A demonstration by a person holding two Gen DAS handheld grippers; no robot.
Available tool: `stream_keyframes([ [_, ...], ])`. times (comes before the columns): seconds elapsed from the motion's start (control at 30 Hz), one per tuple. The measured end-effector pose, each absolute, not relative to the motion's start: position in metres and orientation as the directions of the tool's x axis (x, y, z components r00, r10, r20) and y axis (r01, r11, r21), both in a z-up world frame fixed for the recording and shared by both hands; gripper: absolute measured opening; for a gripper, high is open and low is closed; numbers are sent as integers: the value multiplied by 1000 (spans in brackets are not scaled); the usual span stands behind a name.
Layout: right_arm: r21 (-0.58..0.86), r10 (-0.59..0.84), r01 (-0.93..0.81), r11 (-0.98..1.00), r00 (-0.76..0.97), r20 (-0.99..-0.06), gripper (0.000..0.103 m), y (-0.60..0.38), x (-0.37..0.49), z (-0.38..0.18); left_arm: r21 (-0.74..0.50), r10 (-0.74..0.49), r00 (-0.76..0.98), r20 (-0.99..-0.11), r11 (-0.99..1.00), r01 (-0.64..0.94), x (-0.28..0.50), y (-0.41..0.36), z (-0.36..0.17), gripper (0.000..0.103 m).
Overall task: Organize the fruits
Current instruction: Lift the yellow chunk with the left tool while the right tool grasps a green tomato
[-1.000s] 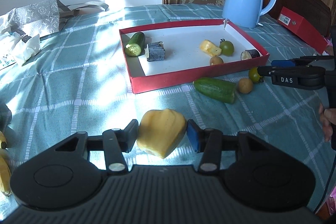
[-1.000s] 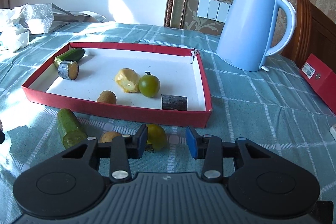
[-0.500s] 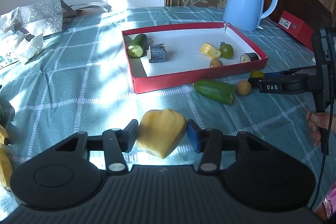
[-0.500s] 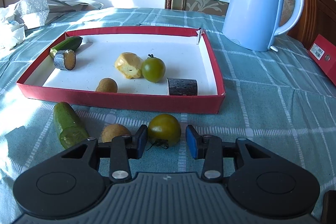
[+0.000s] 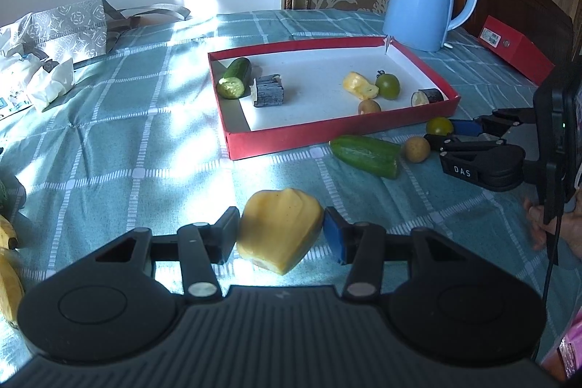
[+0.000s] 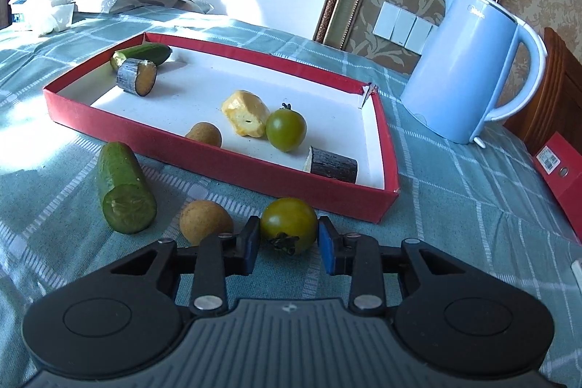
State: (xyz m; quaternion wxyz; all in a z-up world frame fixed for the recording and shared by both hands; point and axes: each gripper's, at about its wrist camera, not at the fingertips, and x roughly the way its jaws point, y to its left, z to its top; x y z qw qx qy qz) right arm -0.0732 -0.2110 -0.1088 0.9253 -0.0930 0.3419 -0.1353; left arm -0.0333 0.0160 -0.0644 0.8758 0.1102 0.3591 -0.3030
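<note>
**At the bottom of both views: one piece held, one tomato pinched**

At the bottom centre of the left wrist view, your left gripper [image 5: 280, 235] pinches a yellow fruit chunk [image 5: 279, 234], lifted above the checked cloth [image 5: 109, 148], likely so it can go to the red tray [image 5: 338, 133] at centre frame. At the bottom centre of the right wrist view, your right gripper [image 6: 289, 244] has drawn in on a green tomato [image 6: 290, 224] lying on the cloth just outside the tray's near wall; its pads sit against both sides, so the grip looks made, though the fruit is not lifted.

Left of that tomato lie one small brown fruit [image 6: 205, 220] and one cucumber piece [image 6: 123, 188], loose and probably awaiting their turn.

Further up, inside the tray, count one cucumber piece [image 6: 145, 51], two dark-skinned cut pieces [image 6: 137, 76], one yellow chunk [image 6: 245, 113], one green tomato [image 6: 285, 130] and one brown fruit [image 6: 204, 133]. Beyond, at upper right, stands one blue kettle [image 6: 469, 71].
</note>
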Motion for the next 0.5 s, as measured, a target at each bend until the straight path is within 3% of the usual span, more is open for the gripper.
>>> stream_keyframes([
  [0.5, -178, -343, 296, 938, 735, -585, 33, -220, -146, -74, -4, -506, 549, -665, 738, 675, 8, -58, -42, 47],
])
